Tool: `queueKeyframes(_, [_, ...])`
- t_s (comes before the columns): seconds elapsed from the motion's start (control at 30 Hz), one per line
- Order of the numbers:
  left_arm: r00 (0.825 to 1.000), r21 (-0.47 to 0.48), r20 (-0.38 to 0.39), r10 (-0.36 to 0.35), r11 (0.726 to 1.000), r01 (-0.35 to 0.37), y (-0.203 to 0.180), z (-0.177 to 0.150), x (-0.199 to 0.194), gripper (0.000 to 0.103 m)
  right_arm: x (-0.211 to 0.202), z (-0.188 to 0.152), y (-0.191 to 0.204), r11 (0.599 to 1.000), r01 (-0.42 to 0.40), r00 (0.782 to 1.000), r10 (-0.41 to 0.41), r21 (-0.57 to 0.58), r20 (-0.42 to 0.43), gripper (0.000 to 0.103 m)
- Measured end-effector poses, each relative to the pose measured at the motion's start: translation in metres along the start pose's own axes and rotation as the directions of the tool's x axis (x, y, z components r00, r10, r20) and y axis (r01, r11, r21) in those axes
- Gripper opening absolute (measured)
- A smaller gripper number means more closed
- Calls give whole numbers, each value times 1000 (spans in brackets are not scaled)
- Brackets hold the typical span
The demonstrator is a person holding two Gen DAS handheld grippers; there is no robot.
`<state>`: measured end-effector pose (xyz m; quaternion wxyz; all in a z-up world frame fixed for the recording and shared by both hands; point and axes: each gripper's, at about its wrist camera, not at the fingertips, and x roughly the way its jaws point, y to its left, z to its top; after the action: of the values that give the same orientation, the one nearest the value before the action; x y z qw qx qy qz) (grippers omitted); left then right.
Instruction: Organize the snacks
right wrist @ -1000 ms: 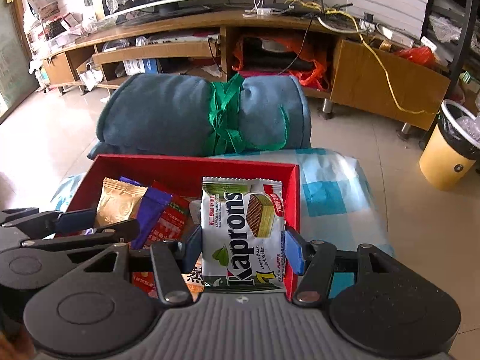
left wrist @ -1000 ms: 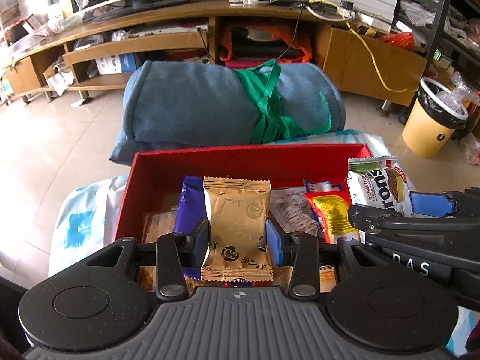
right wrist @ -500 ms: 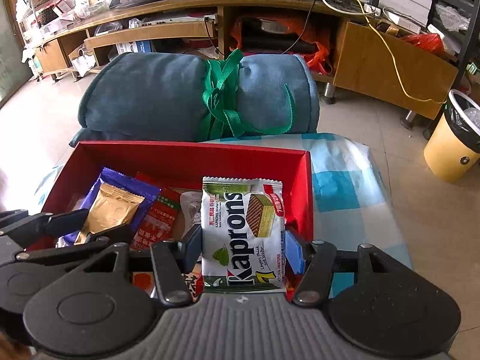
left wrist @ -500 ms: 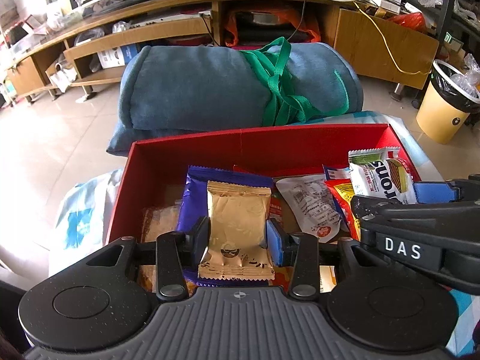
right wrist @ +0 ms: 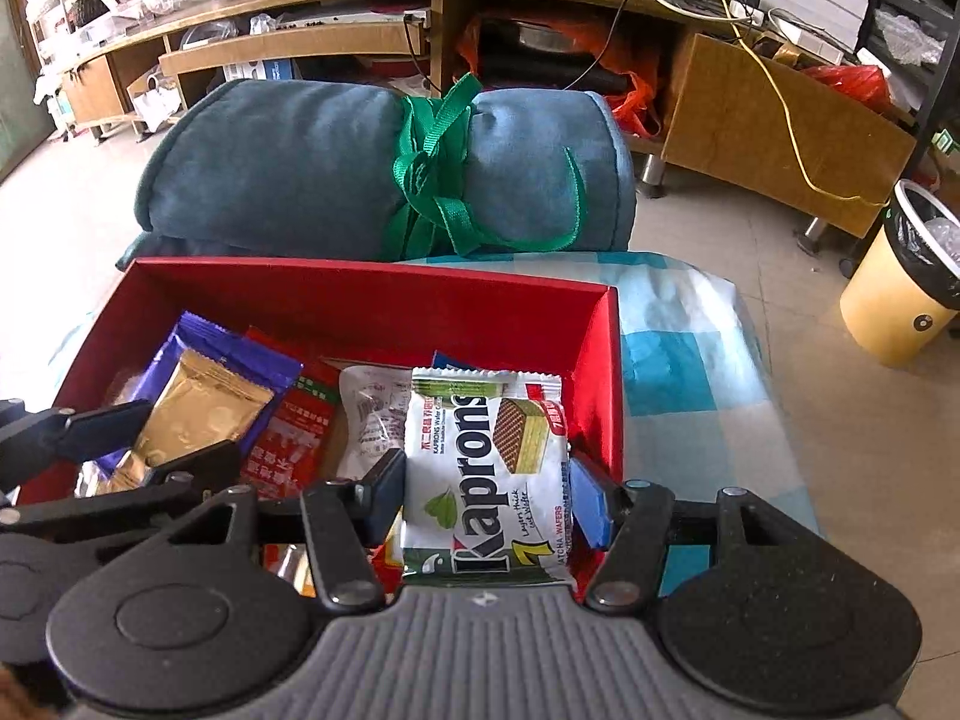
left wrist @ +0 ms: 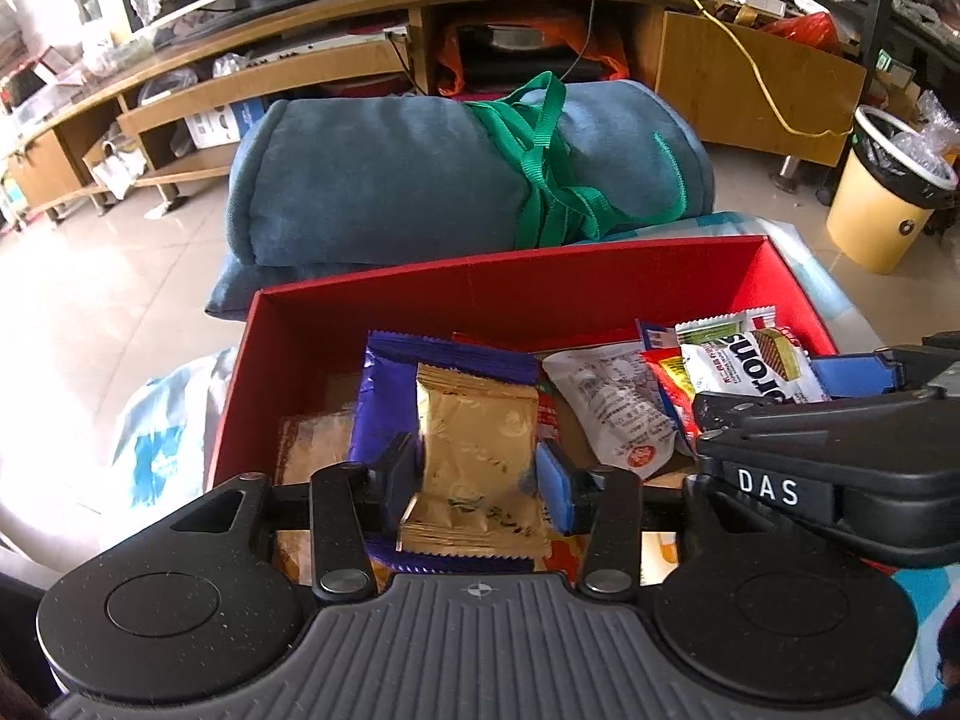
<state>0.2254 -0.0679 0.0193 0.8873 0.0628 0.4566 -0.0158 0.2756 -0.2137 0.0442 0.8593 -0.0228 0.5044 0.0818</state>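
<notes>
Gold foil, crinkled and serrated at both ends, marks the small snack packet (left wrist: 474, 468) pinched upright between the blue pads of the left gripper (left wrist: 477, 483), whose jaws are closed on its sides; it hangs above the near-left part of the red cardboard box (left wrist: 510, 294), in front of a purple foil wrapper (left wrist: 384, 384) lying in the box. The right gripper (right wrist: 489, 495) has its jaws clamped likewise on a white and green Kaprons matcha wafer packet (right wrist: 486, 474), held upright over the box's near-right corner, just inside the right wall. Between the two held packets, loose in the box, lie a red printed sachet (right wrist: 288, 438) and a white crumpled wrapper (right wrist: 369, 414); a clear packet of brownish biscuits (left wrist: 312, 444) rests on the floor of the box at its left side. The box sits on a blue and white chequered cloth (right wrist: 678, 372). Just beyond its far wall lies a rolled teal blanket (right wrist: 300, 168) bound with green webbing straps (right wrist: 432, 162). Farther off are a long wooden TV bench (right wrist: 750, 96) and, at right, a yellow waste bin (right wrist: 894, 300) on the tiled floor.
</notes>
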Motion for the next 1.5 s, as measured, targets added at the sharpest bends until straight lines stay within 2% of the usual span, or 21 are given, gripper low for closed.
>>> queueKeyframes(0.07, [1000,3,-2,-6,1000,6,1,-1,-2,57,-1,-1,-1,1000,-8,1000,8,-6,-6,53])
queueKeyframes(0.13, [1000,-2,-1,-3,1000,3,3,-2,-3,64,-3,-2,-3,1000,-14,1000,14,-6,-5,53])
queueKeyframes(0.4, [1000,-25,11,6,1000,-6,13,-6,-14,74,-15,-6,2,999,-19,1000,20,-40,13,61])
queueKeyframes(0.6, [999,-60,33,8,998,-6,24,-8,-28,81,-31,-7,4,998,-47,998,48,-32,41,61])
queueKeyframes(0.77, [998,-102,54,28,995,-22,39,-11,-39,84,-41,-7,0,988,-150,988,149,33,48,65])
queueKeyframes(0.97, [996,-108,58,62,993,-55,47,-18,-45,87,-63,-16,11,998,-60,992,62,-25,109,66])
queueKeyframes(1.2, [997,-122,52,62,991,-55,51,-26,-50,88,-72,-33,13,998,-63,994,62,-1,89,66])
queueKeyframes(1.5, [998,-115,51,21,993,-15,44,-45,-63,95,-87,-58,15,995,-89,992,85,34,89,67])
